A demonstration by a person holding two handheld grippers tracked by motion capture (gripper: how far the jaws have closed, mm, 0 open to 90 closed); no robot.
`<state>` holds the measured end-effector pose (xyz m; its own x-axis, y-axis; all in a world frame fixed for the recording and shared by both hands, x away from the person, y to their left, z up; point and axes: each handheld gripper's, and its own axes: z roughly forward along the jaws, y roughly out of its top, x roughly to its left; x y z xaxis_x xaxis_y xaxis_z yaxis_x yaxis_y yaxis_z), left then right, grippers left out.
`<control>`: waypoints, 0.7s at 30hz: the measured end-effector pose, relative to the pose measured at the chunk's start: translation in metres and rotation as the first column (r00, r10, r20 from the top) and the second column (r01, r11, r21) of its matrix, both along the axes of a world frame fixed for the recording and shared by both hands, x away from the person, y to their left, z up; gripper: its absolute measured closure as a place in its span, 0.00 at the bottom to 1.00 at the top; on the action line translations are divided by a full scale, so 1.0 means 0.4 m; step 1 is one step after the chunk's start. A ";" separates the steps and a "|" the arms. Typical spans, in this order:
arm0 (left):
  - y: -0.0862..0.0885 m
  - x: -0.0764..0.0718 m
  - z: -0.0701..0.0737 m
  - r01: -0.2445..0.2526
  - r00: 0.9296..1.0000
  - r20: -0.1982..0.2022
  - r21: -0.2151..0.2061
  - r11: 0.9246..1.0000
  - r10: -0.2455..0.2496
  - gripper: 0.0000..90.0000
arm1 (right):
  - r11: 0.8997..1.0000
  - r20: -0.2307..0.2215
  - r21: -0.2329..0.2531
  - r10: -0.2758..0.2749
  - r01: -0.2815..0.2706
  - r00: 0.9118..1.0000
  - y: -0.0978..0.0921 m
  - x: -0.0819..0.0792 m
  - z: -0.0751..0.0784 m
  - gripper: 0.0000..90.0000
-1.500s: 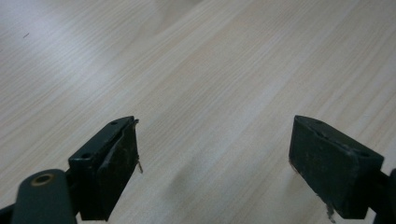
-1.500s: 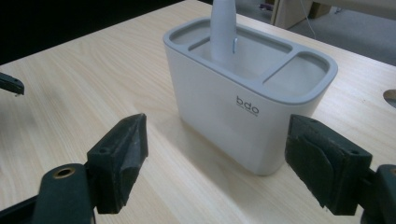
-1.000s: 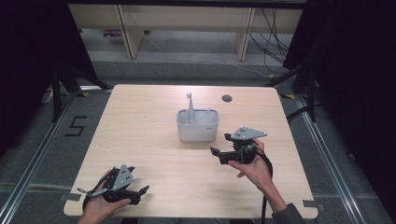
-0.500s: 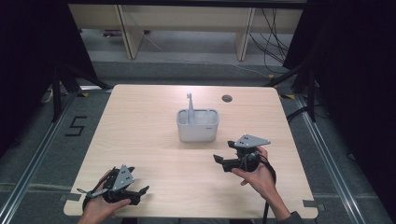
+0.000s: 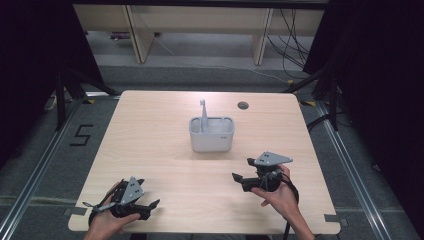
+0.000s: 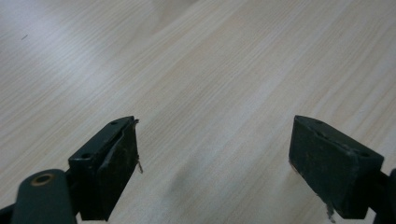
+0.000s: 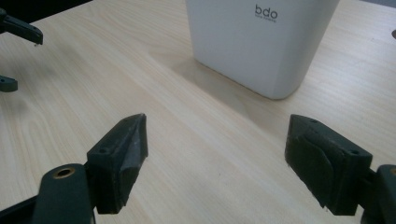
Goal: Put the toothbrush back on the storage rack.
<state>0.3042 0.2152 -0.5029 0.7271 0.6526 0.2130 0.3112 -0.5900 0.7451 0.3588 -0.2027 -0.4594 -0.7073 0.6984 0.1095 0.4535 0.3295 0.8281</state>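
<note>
Left gripper [image 5: 150,205] sits at the near left corner of the bench [image 5: 150,130], held by the person's left hand [image 5: 107,222]. Its jaws stand wide apart with nothing between them; the left gripper view shows bare wood grain beneath.

Right gripper [image 5: 239,179] is at the near right of the bench, held in the right hand [image 5: 280,197], jaws pointing left. The jaws are spread wide and hold nothing.

White container [image 5: 211,134] stands upright near the bench centre, beyond both grippers and well apart from them. In the right gripper view it lies ahead of the jaws, lettering "bdo" on its wall. A grey upright item [image 5: 203,112] rises from its left compartment; its type cannot be determined.

A round dark hole [image 5: 243,105] sits near the far edge.
</note>
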 end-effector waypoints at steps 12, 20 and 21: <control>0.001 0.001 0.000 0.003 1.000 -0.003 0.008 1.000 -0.003 0.17 | 1.000 -0.029 -0.021 -0.018 0.018 0.999 -0.015 -0.032 -0.019 0.26; 0.000 0.001 -0.002 -0.002 1.000 -0.002 0.001 1.000 0.002 0.17 | 1.000 -0.035 -0.027 -0.016 0.015 0.999 -0.027 -0.051 -0.027 0.25; 0.000 0.001 -0.001 -0.001 1.000 -0.003 0.002 1.000 0.001 0.17 | 0.999 -0.038 -0.034 -0.007 0.006 0.999 -0.029 -0.052 -0.028 0.25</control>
<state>0.3047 0.2153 -0.5035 0.7271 0.6528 0.2128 0.3136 -0.5915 0.7428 0.3380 -0.2144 -0.4704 -0.6987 0.7065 0.1124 0.4869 0.3545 0.7983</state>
